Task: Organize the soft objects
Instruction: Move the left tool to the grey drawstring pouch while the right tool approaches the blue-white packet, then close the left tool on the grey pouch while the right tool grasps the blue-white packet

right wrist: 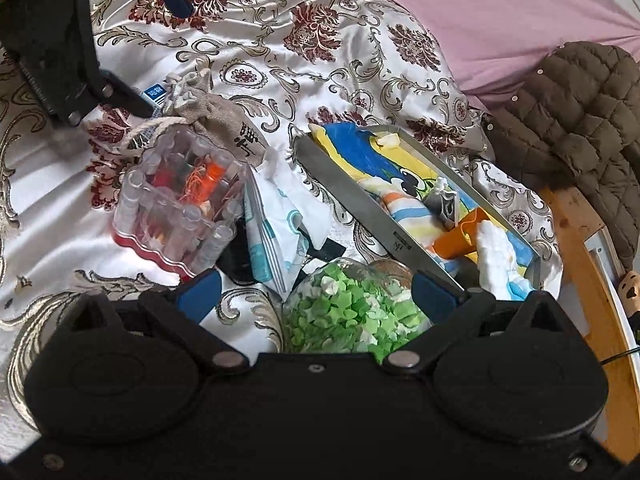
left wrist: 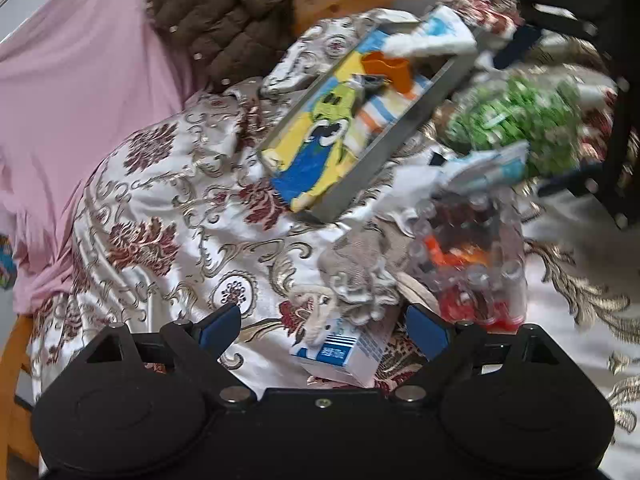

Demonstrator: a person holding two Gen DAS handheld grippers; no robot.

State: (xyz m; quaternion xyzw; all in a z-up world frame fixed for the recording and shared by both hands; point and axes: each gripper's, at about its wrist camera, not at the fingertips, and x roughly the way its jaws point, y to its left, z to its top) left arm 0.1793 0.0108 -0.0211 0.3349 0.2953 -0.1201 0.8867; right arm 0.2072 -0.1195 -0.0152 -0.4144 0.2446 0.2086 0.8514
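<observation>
In the left wrist view my left gripper (left wrist: 324, 328) stands open low over the patterned satin cover (left wrist: 168, 208). A small white and blue carton (left wrist: 344, 354) and a beige drawstring pouch (left wrist: 356, 276) lie between its fingers, and neither pad presses on them. In the right wrist view my right gripper (right wrist: 316, 294) is open around a clear jar of green paper stars (right wrist: 352, 312). The pouch (right wrist: 224, 128) lies further off, next to my left gripper (right wrist: 156, 44). A metal tray (right wrist: 360, 200) holds a colourful cloth (right wrist: 360, 152), an orange scoop (right wrist: 456, 240) and a white tissue pack (right wrist: 500, 256).
A clear plastic box of thread spools (right wrist: 176, 208) and white and blue tissue packs (right wrist: 272, 236) lie between pouch and jar. A brown quilted jacket (right wrist: 580, 120) rests at the bed's wooden edge (right wrist: 588, 288). A pink sheet (right wrist: 500, 12) covers the far side.
</observation>
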